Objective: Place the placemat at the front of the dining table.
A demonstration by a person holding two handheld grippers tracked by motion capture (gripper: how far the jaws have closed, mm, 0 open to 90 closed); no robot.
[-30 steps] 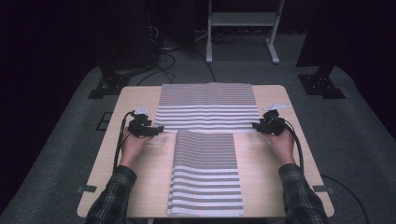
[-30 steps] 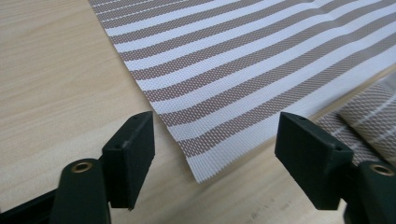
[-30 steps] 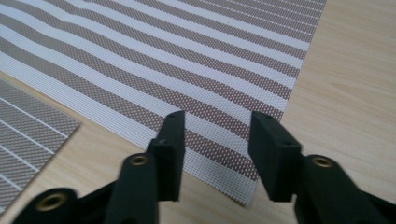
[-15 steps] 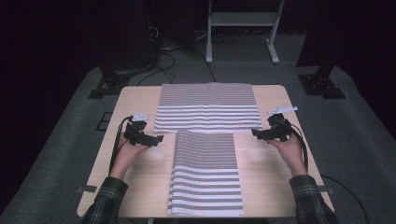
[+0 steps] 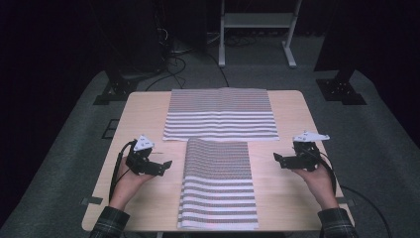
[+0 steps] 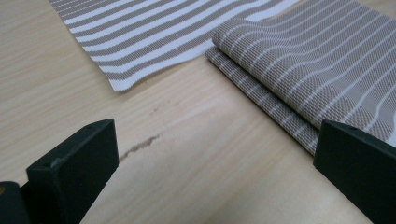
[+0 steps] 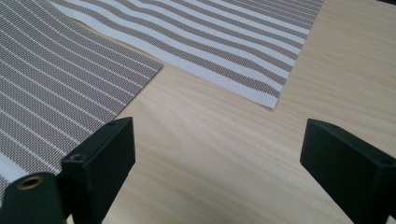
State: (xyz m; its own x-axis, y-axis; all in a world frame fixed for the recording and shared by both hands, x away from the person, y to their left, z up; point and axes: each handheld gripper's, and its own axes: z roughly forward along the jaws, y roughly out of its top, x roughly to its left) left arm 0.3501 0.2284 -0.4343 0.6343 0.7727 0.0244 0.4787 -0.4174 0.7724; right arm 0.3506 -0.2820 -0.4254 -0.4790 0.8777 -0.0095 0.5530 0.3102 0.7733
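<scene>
High view shows the left claw [image 5: 166, 165] and the right claw [image 5: 278, 158] resting low over the wooden table [image 5: 143, 111], one on each side of a folded striped cloth [image 5: 218, 183], each held in a hand with a plaid sleeve [image 5: 110, 224] behind it. Both claws stand wide open and hold nothing. The folded cloth lies between the two claws, apart from each, its folded edge just ahead and to the inner side of the left claw in the left gripper view. A second, flat striped cloth [image 5: 221, 114] lies beyond both claws, its near edge just beside the far end of the folded one. Bare table lies between each claw's jaws.
</scene>
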